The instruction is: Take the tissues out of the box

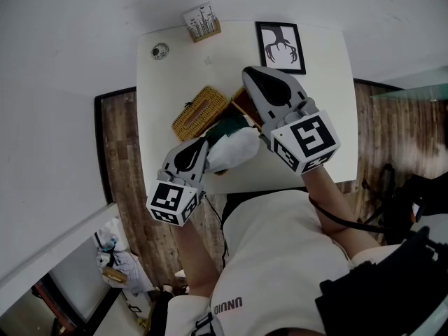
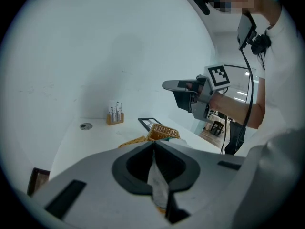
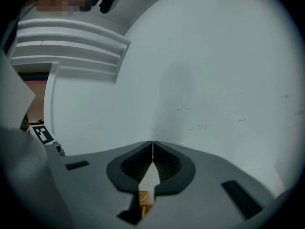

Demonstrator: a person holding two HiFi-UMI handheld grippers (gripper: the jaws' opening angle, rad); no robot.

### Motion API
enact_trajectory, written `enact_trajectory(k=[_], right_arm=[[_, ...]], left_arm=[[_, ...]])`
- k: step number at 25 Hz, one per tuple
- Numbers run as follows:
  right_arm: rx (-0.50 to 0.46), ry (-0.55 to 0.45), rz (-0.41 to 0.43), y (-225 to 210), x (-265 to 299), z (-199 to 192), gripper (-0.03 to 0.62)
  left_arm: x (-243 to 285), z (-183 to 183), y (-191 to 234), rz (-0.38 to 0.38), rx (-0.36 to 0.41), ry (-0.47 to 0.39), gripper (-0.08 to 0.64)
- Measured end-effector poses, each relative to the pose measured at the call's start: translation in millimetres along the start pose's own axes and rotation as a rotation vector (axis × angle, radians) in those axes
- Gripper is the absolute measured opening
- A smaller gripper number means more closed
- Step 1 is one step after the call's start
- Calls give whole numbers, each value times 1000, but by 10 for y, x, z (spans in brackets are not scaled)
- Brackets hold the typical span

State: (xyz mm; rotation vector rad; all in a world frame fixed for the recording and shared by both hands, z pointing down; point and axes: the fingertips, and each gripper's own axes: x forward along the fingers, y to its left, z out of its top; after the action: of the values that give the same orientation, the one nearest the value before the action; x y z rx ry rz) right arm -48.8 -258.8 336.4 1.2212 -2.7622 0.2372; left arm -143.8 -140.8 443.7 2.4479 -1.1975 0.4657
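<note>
A wicker tissue box (image 1: 199, 112) lies on the white table (image 1: 171, 75), with something dark green (image 1: 227, 127) at its opening. A white tissue (image 1: 236, 150) billows out just in front of it. My left gripper (image 1: 204, 147) is shut on that tissue. In the left gripper view a strip of the tissue (image 2: 157, 180) runs between the closed jaws of the left gripper (image 2: 153, 145), and the wicker box (image 2: 162, 132) lies beyond. My right gripper (image 1: 246, 73) hovers above the box, shut, with nothing seen hanging from it (image 2: 165, 85). In the right gripper view the right gripper (image 3: 152, 143) points at a bare white wall.
A framed black-and-white picture (image 1: 280, 46) lies at the table's far right. A small card stand (image 1: 202, 22) is at the far edge, and a round disc (image 1: 159, 50) is at the far left. Wood floor (image 1: 122, 152) borders the table. My body is close to the near edge.
</note>
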Motion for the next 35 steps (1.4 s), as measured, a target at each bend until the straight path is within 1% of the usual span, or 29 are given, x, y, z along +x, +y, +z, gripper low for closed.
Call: enact_trajectory(k=[7,15,19,35], right_arm=[[0,-3,-2,12,-14,5,20],[-1,-2,-1,13,-8,7,20],[-6,-4,1,11,-5,18,20],[-6,-8,-4,-7,-8,32,20]], left_arm=[[-37,82,-46,-5,14,-26,18],[-79,153,-65,-9,9,-47,17],[-102,214,-66,-13,2,-71,17],[-198,362,-91,-21,11,-109,17]])
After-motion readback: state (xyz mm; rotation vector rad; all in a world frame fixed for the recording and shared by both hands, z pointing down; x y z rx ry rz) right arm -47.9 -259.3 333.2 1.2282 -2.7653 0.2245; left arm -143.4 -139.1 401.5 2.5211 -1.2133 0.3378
